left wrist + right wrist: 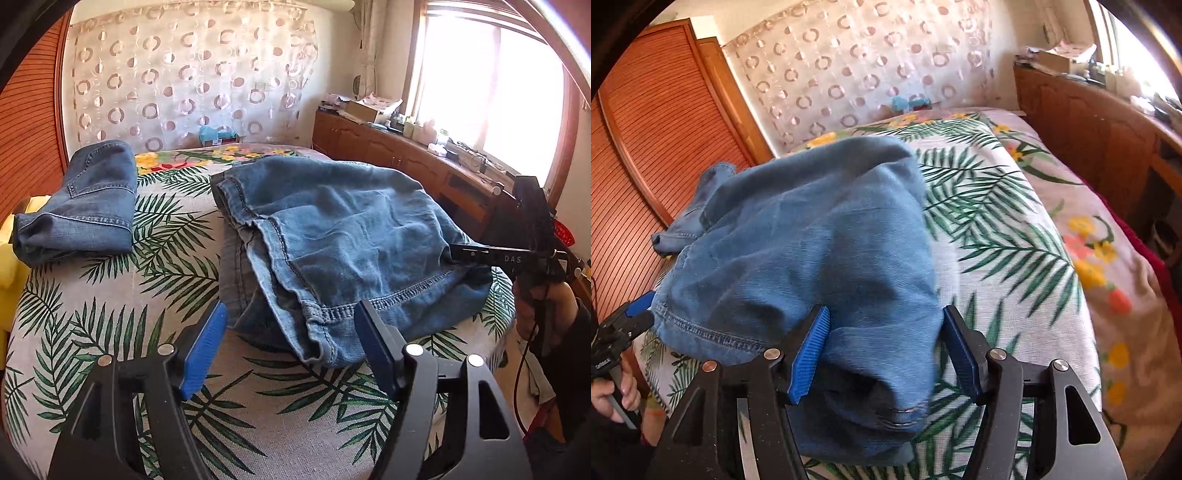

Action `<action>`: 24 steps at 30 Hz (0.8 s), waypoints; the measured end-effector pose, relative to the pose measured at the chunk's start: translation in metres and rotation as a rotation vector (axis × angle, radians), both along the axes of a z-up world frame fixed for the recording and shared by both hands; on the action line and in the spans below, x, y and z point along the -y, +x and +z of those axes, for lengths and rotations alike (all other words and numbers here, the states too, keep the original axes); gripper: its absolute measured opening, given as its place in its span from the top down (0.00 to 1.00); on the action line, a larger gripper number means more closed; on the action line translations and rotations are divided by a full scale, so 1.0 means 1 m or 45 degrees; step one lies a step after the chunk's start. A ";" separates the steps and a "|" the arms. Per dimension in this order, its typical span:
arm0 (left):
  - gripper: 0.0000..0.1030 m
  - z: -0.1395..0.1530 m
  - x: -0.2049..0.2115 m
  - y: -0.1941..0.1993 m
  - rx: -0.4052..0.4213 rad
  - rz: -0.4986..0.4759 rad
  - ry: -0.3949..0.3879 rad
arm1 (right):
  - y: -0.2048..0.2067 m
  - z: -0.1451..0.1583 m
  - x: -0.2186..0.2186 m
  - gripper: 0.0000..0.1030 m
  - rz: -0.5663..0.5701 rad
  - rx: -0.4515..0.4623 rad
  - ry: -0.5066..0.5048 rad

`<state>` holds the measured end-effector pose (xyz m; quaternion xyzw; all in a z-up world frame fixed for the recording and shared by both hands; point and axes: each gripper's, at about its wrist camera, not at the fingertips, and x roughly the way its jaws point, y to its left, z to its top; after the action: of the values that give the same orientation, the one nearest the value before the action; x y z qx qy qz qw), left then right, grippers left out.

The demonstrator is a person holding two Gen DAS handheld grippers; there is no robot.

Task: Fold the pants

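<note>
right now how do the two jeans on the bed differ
The far jeans are darker, folded into a neat flat rectangle. The near jeans are lighter, bulkier and rumpled, hem hanging loose, lying between open grippers. Both are blue denim lying on the leaf-print bedspread.

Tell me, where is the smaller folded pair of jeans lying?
In the left wrist view, the folded jeans lie on the leaf-print bedspread, far left near the wooden slatted door, apart from the larger jeans.
</note>
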<state>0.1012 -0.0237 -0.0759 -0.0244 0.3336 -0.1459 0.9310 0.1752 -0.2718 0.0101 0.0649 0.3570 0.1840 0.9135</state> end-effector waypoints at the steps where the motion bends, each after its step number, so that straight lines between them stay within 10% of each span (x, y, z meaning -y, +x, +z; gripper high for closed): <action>1: 0.30 0.000 -0.001 0.000 -0.001 0.000 -0.005 | 0.001 0.002 -0.004 0.54 0.024 -0.010 0.018; 6: 0.30 0.004 -0.009 -0.006 0.017 0.020 -0.013 | -0.001 0.029 -0.014 0.80 0.042 0.075 0.009; 16: 0.28 0.026 -0.056 -0.028 0.100 0.139 -0.064 | -0.028 0.120 -0.111 0.82 0.292 0.392 -0.114; 24: 0.27 0.028 -0.096 -0.041 0.121 0.252 -0.061 | -0.028 0.102 -0.220 0.83 0.584 0.336 -0.187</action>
<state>0.0598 0.0726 -0.0475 -0.0726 0.2815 -0.0622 0.9548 0.1477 -0.0516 0.1125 -0.1085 0.2528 0.3667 0.8887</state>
